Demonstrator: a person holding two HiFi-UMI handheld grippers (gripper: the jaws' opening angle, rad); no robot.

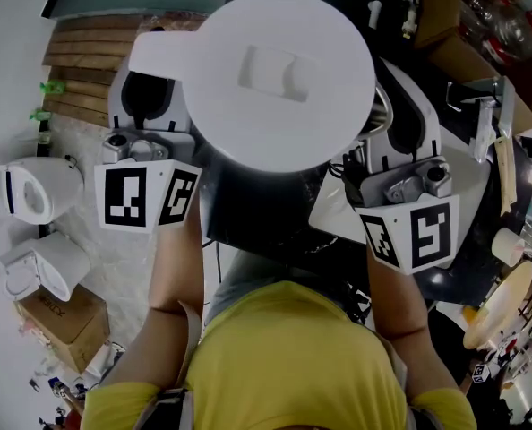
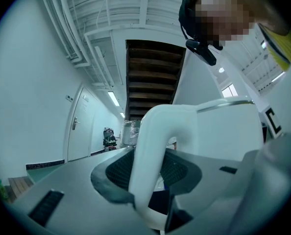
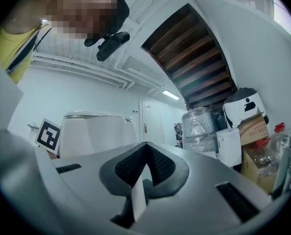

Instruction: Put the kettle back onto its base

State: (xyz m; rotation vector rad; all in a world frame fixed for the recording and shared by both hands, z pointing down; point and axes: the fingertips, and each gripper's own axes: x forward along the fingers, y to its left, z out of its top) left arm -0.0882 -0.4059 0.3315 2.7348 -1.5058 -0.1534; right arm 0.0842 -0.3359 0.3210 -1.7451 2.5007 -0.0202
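Observation:
A white kettle (image 1: 279,70) fills the head view from above, with its round lid up and its handle (image 1: 158,56) pointing left. My left gripper (image 1: 150,97) is shut on that handle; in the left gripper view the curved white handle (image 2: 153,151) sits between the dark pads (image 2: 118,168). My right gripper (image 1: 400,124) is at the kettle's right side. It is shut on a thin white flat piece (image 3: 138,199), which shows below the kettle as a white plate edge (image 1: 333,209) and may be the base. The right gripper view has the kettle body (image 3: 96,131) at its left.
White appliances (image 1: 33,191) and a cardboard box (image 1: 64,316) stand at the left on the floor. Wooden slats (image 1: 87,61) lie at the upper left. A dark surface (image 1: 248,213) is under the kettle. Cluttered boxes and jars (image 1: 508,25) crowd the right, with a wrapped bundle (image 3: 199,126) beyond.

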